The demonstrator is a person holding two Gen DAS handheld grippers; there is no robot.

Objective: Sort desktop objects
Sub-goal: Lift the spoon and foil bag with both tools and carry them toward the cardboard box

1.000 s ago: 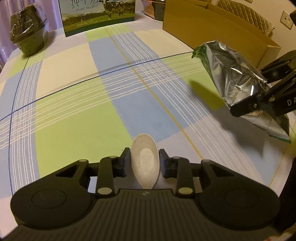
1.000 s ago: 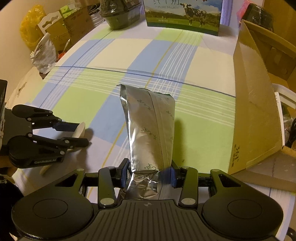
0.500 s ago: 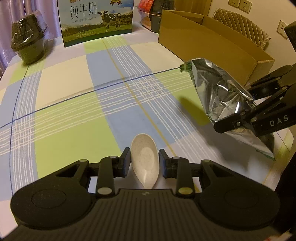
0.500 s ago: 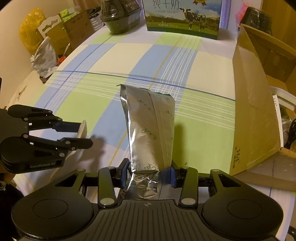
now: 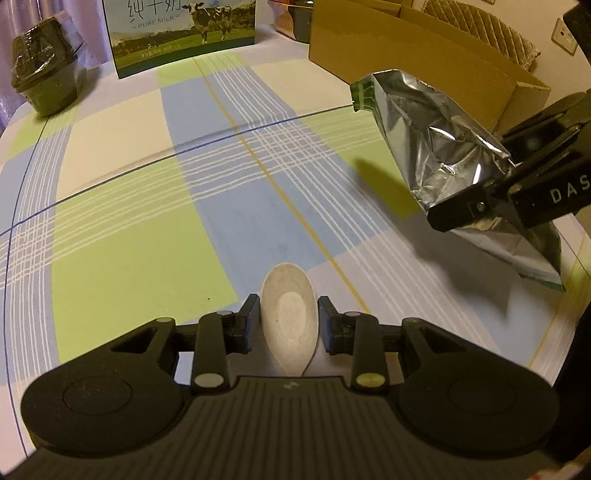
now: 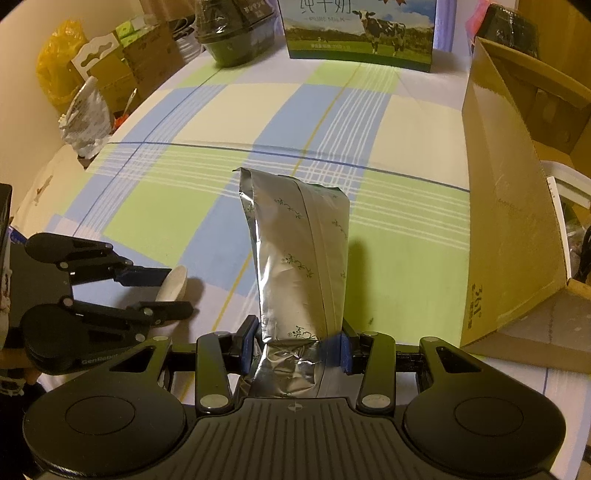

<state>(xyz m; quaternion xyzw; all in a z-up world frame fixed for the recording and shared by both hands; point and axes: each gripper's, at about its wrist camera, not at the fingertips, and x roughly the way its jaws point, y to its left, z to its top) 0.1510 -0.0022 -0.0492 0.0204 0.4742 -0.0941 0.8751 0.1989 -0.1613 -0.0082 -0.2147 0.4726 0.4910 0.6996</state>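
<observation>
Left tool (image 5: pixel 288 319) clenched on spoon (image 5: pixel 289 323), held above the table (image 5: pixel 147 206). Right tool (image 6: pixel 295 349) clenched on foil bag (image 6: pixel 299 258), held up beside the cardboard box (image 6: pixel 509 229).

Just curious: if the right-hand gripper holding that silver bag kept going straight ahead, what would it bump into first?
Probably nothing soon: ahead of the right gripper and its foil bag lies bare tablecloth, then the milk carton.

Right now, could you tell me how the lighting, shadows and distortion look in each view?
Left wrist view: warm dim light, the foil bag glints and casts a dark shadow on the tablecloth. Right wrist view: fisheye bends the cloth's lines; the cardboard box edges look soft.
</observation>
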